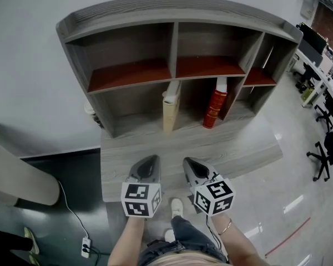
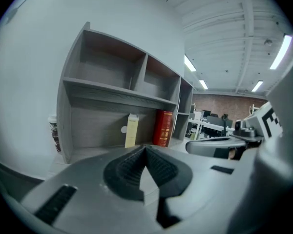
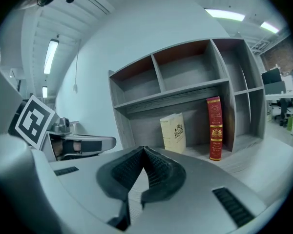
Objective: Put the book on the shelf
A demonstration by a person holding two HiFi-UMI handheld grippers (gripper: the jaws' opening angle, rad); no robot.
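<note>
The job looks done, or very nearly so, judging by how things lie. Two books stand upright in the wide lower compartment of the shelf [image 1: 173,37], which sits along the back edge of the tabletop [image 1: 238,148]. A cream book [image 1: 170,107] stands near the middle of that compartment and leans a little. A red book [image 1: 215,104] stands towards its right end, just beside the divider and apart from the cream one. The frames do not show which of the two is the book the task means, but no book lies loose on the tabletop and neither claw carries one. The left gripper [image 1: 149,162] has its jaws pressed together with nothing between them, and the right gripper [image 1: 191,164] is the same, tips meeting on empty air. Both hang side by side over the front edge of the tabletop, well apart from the shelf. All that seems left, if anything, is to straighten the leaning cream book.
</note>
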